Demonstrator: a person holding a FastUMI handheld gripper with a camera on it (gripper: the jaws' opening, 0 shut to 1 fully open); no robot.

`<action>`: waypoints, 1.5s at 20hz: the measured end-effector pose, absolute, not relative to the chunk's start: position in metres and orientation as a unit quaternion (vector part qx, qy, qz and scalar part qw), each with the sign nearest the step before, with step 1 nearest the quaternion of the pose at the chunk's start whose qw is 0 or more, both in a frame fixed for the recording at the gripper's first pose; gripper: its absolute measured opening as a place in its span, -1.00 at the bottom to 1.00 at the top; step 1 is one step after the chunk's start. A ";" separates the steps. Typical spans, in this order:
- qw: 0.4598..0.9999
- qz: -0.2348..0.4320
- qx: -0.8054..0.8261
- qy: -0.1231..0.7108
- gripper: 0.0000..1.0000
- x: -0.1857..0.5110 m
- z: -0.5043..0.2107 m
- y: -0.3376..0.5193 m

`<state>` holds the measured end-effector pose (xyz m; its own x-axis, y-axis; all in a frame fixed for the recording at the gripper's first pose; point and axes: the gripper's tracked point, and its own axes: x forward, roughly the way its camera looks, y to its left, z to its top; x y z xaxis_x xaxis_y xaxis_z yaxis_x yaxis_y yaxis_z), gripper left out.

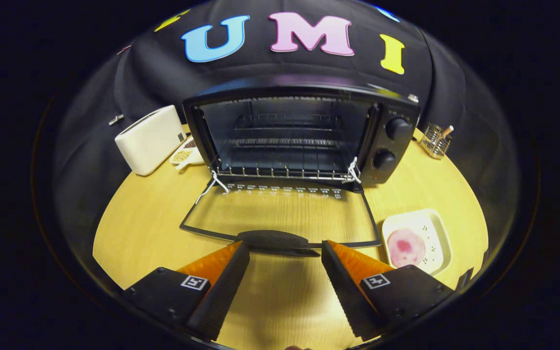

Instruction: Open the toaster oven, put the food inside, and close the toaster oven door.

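Gripper view is showing the toaster oven (304,131) standing at the back of the wooden tabletop (285,291), its glass door (280,214) lying fully open and flat toward the fingers. Left of the toaster oven, a white toaster (151,138) is sitting, with a small dish of grains (185,155) between them. The gripper (285,257) is hovering just short of the door's dark handle (275,240), its fingers (221,287) spread apart and holding nothing. Right of the open door, a white plate (435,231) is carrying the pink food (406,247). Further right of the toaster oven, a wire holder (436,141) is standing.
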<state>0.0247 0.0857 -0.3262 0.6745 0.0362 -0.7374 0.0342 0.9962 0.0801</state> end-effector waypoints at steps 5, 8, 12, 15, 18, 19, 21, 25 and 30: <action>0.924 0.024 0.046 0.380 1.00 0.015 -0.291 0.067; 0.931 0.048 0.063 0.355 1.00 0.014 -0.257 0.049; 0.939 0.095 0.078 0.322 1.00 0.012 -0.212 0.022; 0.936 0.093 0.106 0.321 1.00 0.010 -0.196 -0.016; 0.929 0.084 0.138 0.333 1.00 0.009 -0.192 -0.054; 0.927 0.082 0.144 0.336 0.99 0.010 -0.193 -0.066; 0.919 0.085 0.163 0.349 0.99 0.006 -0.202 -0.085; 0.891 0.092 0.210 0.392 0.99 -0.007 -0.231 -0.115; 0.871 0.075 0.208 0.438 0.99 -0.028 -0.287 -0.156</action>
